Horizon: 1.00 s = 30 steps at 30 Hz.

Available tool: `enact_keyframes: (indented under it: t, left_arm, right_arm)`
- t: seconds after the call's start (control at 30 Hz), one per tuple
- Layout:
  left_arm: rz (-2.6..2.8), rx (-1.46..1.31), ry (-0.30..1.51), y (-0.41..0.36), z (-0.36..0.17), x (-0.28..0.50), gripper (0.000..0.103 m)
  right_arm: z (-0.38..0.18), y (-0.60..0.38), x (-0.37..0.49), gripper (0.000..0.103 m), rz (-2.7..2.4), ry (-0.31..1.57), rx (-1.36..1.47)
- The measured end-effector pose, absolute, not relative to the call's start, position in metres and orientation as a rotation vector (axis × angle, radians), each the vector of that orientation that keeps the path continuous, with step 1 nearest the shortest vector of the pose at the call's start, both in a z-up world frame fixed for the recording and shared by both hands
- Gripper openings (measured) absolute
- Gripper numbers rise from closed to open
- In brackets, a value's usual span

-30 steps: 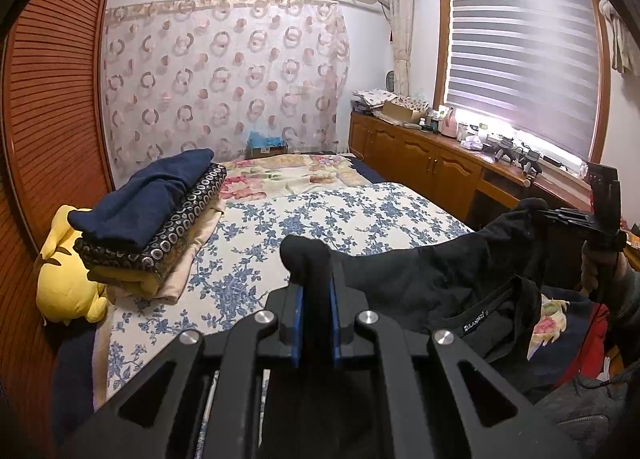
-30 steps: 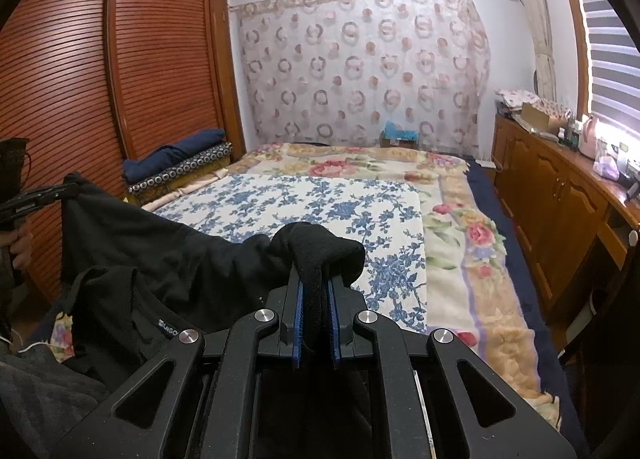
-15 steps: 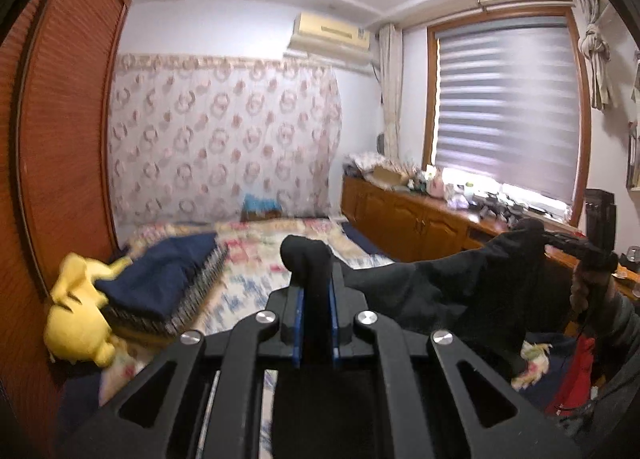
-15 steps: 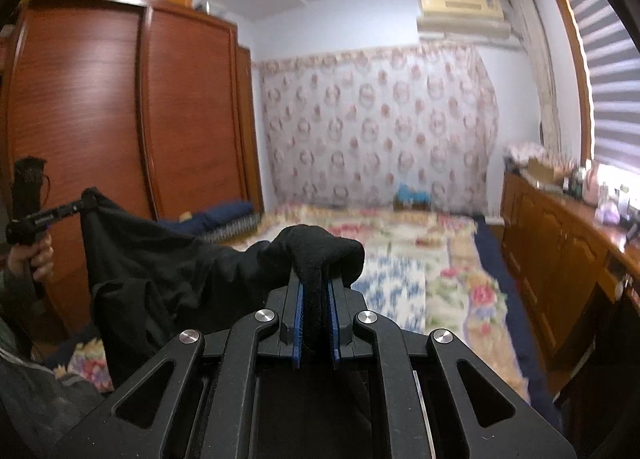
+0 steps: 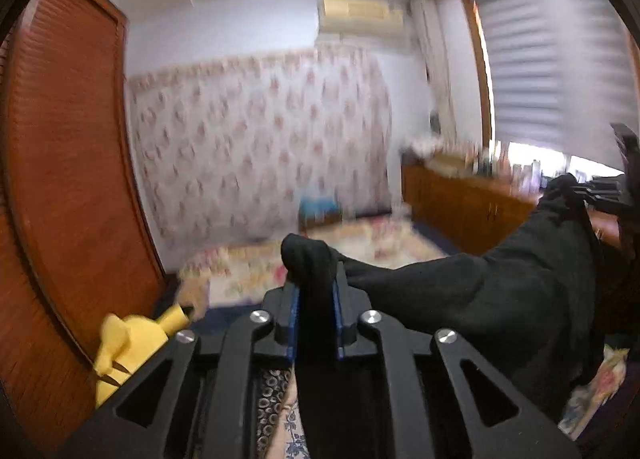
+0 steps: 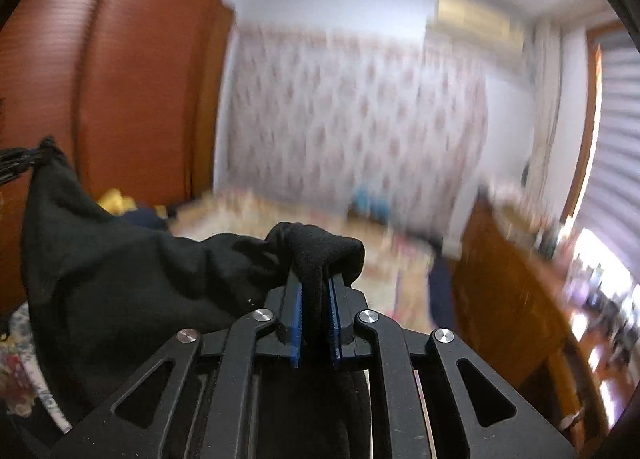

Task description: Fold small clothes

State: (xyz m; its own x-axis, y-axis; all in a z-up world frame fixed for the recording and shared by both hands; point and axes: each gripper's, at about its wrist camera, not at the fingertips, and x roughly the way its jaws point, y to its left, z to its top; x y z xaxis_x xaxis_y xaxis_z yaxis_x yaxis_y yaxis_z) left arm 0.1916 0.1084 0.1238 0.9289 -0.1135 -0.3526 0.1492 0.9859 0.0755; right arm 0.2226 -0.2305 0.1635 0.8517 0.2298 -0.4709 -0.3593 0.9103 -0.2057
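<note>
A black garment (image 5: 500, 299) hangs stretched in the air between my two grippers. My left gripper (image 5: 314, 291) is shut on one bunched corner of it. My right gripper (image 6: 314, 287) is shut on the other corner, and the cloth (image 6: 120, 259) sags away to the left. In the left wrist view the right gripper (image 5: 600, 191) shows at the far right with the cloth in it. In the right wrist view the left gripper (image 6: 20, 159) shows at the far left. Both views are blurred by motion.
The bed with its floral cover (image 5: 320, 251) lies below and ahead. A yellow plush toy (image 5: 128, 339) sits at its left by the wooden wardrobe (image 5: 60, 179). A wooden sideboard (image 6: 520, 299) runs under the window on the right. A patterned curtain (image 5: 260, 147) covers the far wall.
Both grippers have risen and tilted upward with the black garment, so the bed has dropped low in view. The garment now hangs off the bed between them.
</note>
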Motion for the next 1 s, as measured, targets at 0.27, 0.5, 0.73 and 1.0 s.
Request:
enact_keyframes:
  t: [0.27, 0.5, 0.73, 1.0]
  left_arm:
    - [-0.234, 0.066, 0.693, 0.095, -0.021, 0.258, 0.046]
    - [-0.267, 0.061, 0.817, 0.069, -0.08, 0.221, 0.051]
    - [-0.312, 0.079, 0.884, 0.042, -0.105, 0.184, 0.054]
    - [-0.29, 0.126, 0.873, 0.027, -0.121, 0.179, 0.061]
  right_arm:
    - [0.005, -0.231, 0.302, 0.031, 0.242, 0.757, -0.22]
    - [-0.036, -0.236, 0.254, 0.038, 0.288, 0.815, -0.245]
    - [-0.056, -0.244, 0.196, 0.038, 0.33, 0.861, -0.243]
    - [-0.069, -0.279, 0.173, 0.038, 0.266, 0.874, -0.193]
